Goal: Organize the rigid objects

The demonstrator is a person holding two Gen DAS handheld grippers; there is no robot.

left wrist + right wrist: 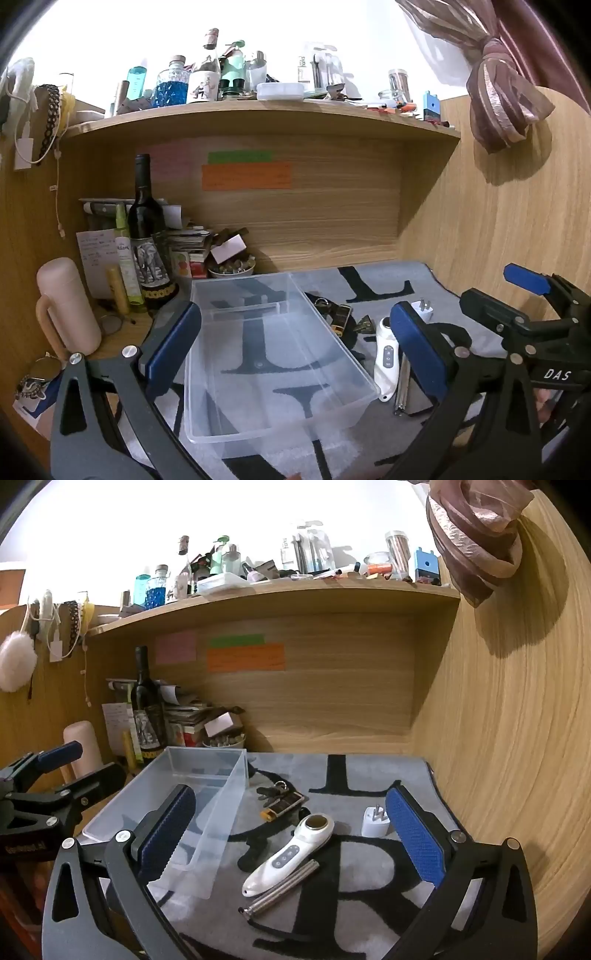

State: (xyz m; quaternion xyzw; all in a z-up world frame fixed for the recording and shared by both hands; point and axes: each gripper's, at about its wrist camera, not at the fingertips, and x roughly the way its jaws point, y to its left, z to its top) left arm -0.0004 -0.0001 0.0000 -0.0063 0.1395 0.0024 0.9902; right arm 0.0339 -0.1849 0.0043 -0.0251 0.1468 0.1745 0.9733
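Note:
A clear plastic bin (280,384) (173,834) lies empty on a grey mat with black letters. To its right lie a white handheld device (286,856) (386,365), a metal rod (282,891) (402,387), a white plug adapter (373,822) (424,308), and keys with a small dark box (282,801) (338,314). My left gripper (295,350) is open above the bin. Wide open too, my right gripper (291,834) hovers over the white device and rod, holding nothing. It also shows at the right in the left wrist view (495,291).
A wine bottle (146,236), a pink flask (68,306), stacked papers and a bowl (231,267) crowd the back left. Wooden walls (498,738) close the desk at back and right. A cluttered shelf (258,110) runs overhead; a tied curtain (502,96) hangs at the right.

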